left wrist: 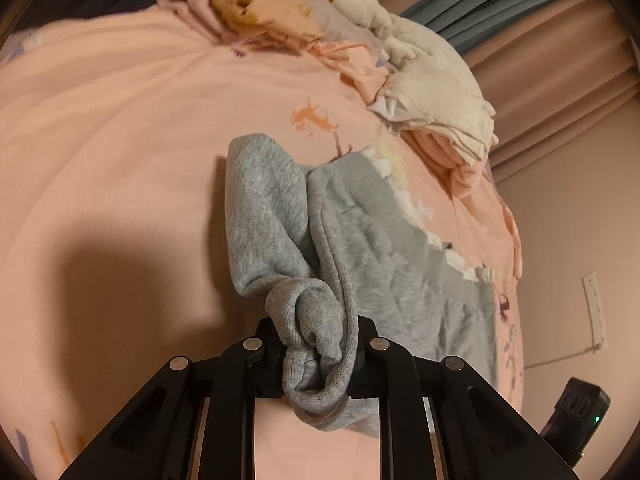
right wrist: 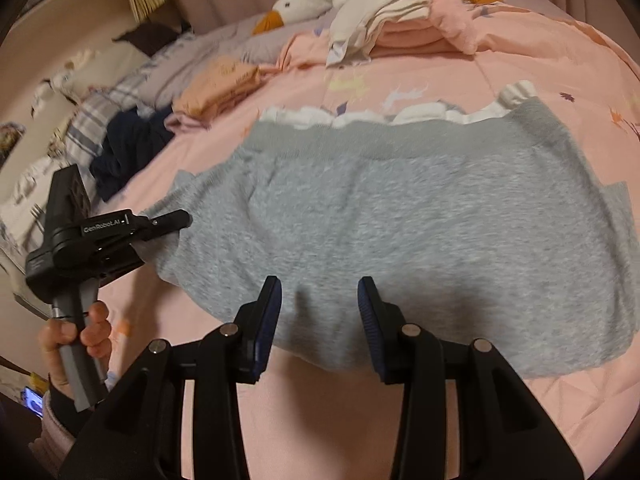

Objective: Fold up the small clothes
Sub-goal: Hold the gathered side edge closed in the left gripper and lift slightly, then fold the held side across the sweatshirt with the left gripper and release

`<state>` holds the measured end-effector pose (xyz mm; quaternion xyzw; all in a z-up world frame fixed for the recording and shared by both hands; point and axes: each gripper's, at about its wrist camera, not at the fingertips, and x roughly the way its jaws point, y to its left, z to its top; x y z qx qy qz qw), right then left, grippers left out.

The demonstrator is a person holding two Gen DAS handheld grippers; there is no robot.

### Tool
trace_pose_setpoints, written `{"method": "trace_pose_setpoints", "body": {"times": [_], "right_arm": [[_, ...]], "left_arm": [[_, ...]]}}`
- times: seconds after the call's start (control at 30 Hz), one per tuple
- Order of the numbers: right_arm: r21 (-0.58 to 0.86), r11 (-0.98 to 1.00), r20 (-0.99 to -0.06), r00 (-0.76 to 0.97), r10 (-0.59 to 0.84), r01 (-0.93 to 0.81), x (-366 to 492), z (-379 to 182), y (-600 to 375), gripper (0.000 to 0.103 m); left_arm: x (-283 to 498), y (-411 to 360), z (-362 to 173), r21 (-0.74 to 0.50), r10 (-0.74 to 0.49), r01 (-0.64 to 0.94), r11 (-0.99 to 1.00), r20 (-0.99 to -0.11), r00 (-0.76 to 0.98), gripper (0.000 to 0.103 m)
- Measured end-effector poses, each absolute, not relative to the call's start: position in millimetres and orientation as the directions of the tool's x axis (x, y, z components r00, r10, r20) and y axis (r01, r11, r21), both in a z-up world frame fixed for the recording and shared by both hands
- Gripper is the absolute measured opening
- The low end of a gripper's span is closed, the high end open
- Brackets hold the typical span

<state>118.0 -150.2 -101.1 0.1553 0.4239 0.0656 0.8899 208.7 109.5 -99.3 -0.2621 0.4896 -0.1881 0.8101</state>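
On the pink bed [right wrist: 520, 64], a bunched corner of the grey garment [right wrist: 400, 220] is clamped in the left gripper [left wrist: 318, 356]; the right gripper [right wrist: 318, 320], released, should be closed on the near hem.

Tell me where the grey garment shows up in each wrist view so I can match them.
Left wrist view: the grey garment fills the centre and lower right, one bunched corner clamped in the left gripper.
Right wrist view: it spreads flat across the middle, beyond the right gripper, whose jaws stand apart with nothing between them.
Shared landmark: the white stuffed goose at the far end of the pink bedspread.
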Motion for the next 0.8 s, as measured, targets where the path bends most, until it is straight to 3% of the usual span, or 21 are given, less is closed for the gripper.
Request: {"method": "trace_pose_setpoints", "body": {"times": [0.37, 0.8], "right_arm": [[0.488, 0.871, -0.618, 0.726, 0.301, 0.054, 86.6, -98.0, -214.1, 0.041], [0.622, 0.772, -0.514, 0.813, 0.275, 0.132, 35.4, -100.5, -296.7, 0.041]], "left_arm": [[196.7, 39.9, -29.4, -0.446, -0.468, 0.183, 0.876, -0.700, 0.539, 0.016], [162.9, -119.1, 14.2, -0.316, -0.533, 0.456, 0.832, -0.682, 0.500, 0.016]]}}
